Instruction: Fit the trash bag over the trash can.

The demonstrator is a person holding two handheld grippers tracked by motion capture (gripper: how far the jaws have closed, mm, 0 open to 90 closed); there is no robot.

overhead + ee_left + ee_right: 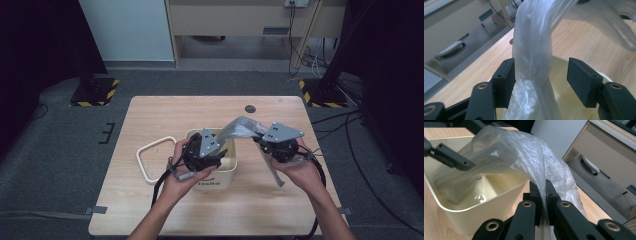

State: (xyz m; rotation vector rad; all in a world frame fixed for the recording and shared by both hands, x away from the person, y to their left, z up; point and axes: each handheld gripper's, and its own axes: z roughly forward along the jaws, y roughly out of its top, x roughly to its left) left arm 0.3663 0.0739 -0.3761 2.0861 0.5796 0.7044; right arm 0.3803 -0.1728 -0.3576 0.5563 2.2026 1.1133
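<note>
- The wooden surface (165, 112) is the biggest thing I have under the high camera; it sits on grey floor, and a small dark round mark (250, 108) lies near its far edge.
- On it, roughly in the middle, I see the cream bin (227, 172), a rounded-square tub with "hello" lettering on its near wall. In the right gripper view its rim (439, 195) fills the left side and the inside is pale and glossy.
- The clear plastic bag (240, 127) stretches from inside the bin up and across to my right side. In the left gripper view the bag (534, 50) hangs as a bunched vertical strand above the bin's opening; in the right gripper view the bag (524, 152) arches over the rim and down into the tub.
- A white rounded-square ring (150, 155) lies flat on the surface, just left of the bin.
- My left gripper (202, 150) hangs over the bin. Its jaws stand apart: the bag strand touches the left pad, while the right pad is clear of it, so I have no pinch there.
- My right gripper (280, 142) sits to the right of the bin, above the surface. Its jaws are closed tight on a fold of the bag, and film trails down below them.
</note>
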